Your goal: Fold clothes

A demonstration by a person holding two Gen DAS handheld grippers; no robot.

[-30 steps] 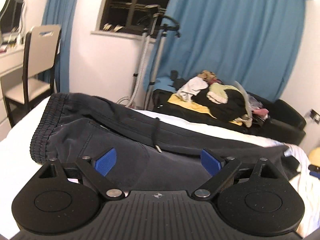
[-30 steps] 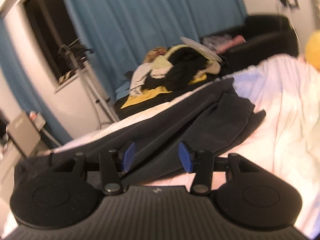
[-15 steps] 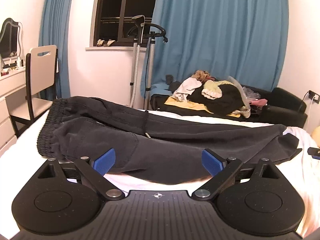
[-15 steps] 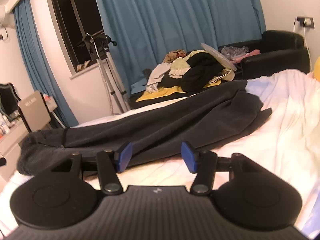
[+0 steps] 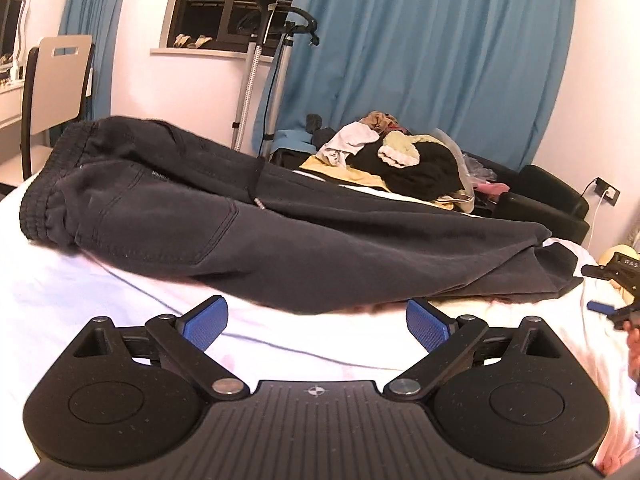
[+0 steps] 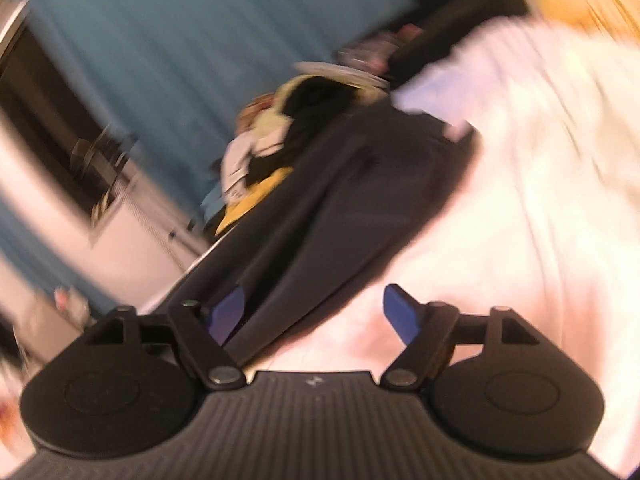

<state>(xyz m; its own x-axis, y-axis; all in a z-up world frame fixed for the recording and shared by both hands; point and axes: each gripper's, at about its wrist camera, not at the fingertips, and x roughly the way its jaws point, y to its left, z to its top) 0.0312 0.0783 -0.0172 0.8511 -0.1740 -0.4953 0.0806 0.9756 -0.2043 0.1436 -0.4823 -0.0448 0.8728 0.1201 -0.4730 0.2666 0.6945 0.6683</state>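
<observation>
Lying stretched across the white bedsheet point(image 5: 120, 300) is a pair of dark trousers point(image 5: 312, 248), running from the elastic waistband point(image 5: 40, 208) at about 9 o'clock in the left wrist view to the leg ends near 3 o'clock, with a back pocket point(image 5: 160, 224) facing up and a drawstring point(image 5: 256, 188) hanging over the top fold. The left gripper point(image 5: 316, 322) is hovering just short of the near edge of the trousers, its blue-padded jaws standing wide apart and holding nothing. The right gripper point(image 6: 316, 314) is showing in a blurred, tilted view — its jaws are also spread wide, the left blue pad point(image 6: 226, 314) sitting over the edge of the dark cloth point(image 6: 340, 208), though whether it is touching is not clear. Beyond the bed, at 12 to 1 o'clock, a heap of clothes point(image 5: 396, 160) is lying on a black sofa point(image 5: 548, 200) in front of a blue curtain point(image 5: 420, 48); a chair point(image 5: 56, 80) is standing at 10 o'clock
</observation>
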